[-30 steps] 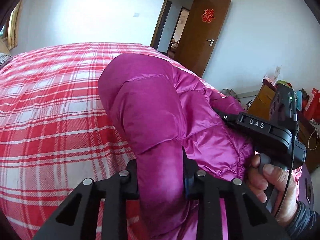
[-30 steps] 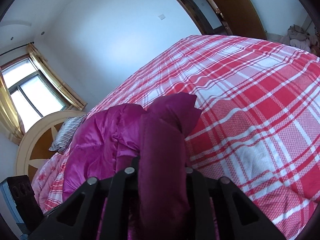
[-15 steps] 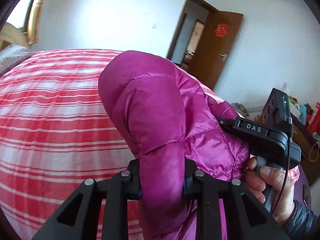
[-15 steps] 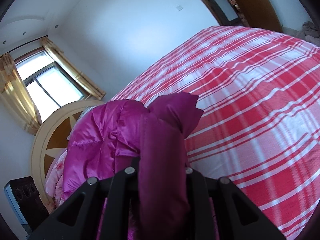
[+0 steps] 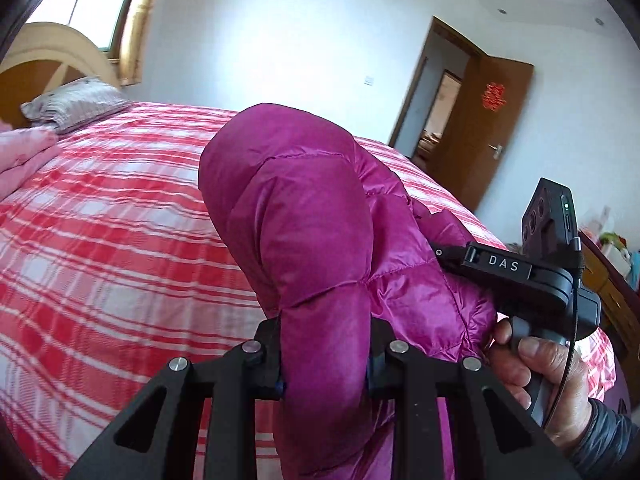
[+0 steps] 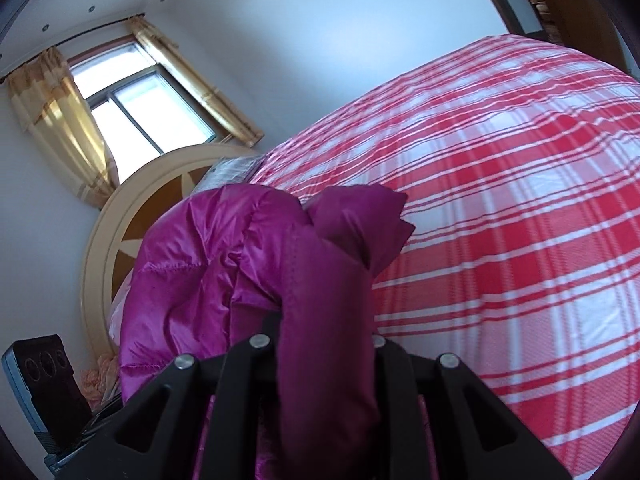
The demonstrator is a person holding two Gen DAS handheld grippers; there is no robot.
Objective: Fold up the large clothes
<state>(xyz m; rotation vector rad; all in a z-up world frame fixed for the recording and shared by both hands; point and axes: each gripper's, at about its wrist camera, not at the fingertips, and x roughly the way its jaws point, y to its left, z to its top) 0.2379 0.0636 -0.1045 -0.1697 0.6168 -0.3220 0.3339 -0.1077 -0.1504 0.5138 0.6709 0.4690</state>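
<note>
A magenta padded jacket (image 5: pixel 304 208) hangs lifted above the red-and-white plaid bed (image 5: pixel 100 240). My left gripper (image 5: pixel 324 360) is shut on a thick fold of it, and the cloth bulges up over the fingers and hides the tips. In the right wrist view the same jacket (image 6: pixel 224 264) bunches to the left, with my right gripper (image 6: pixel 326 340) shut on another fold. The left wrist view also shows the right gripper (image 5: pixel 516 276) held by a hand (image 5: pixel 548 384), pushed into the jacket from the right.
The plaid bed (image 6: pixel 500 200) spreads wide beneath the jacket. A rounded headboard (image 6: pixel 120 224), a striped pillow (image 5: pixel 76 104) and a pink quilt (image 5: pixel 24 156) lie at its head. An open brown door (image 5: pixel 492 128) and a wooden cabinet (image 5: pixel 616 300) stand at the right.
Both grippers have swung across the bed with the jacket still held. The window, headboard and pillow have come into the left wrist view, and the door has shifted right.
</note>
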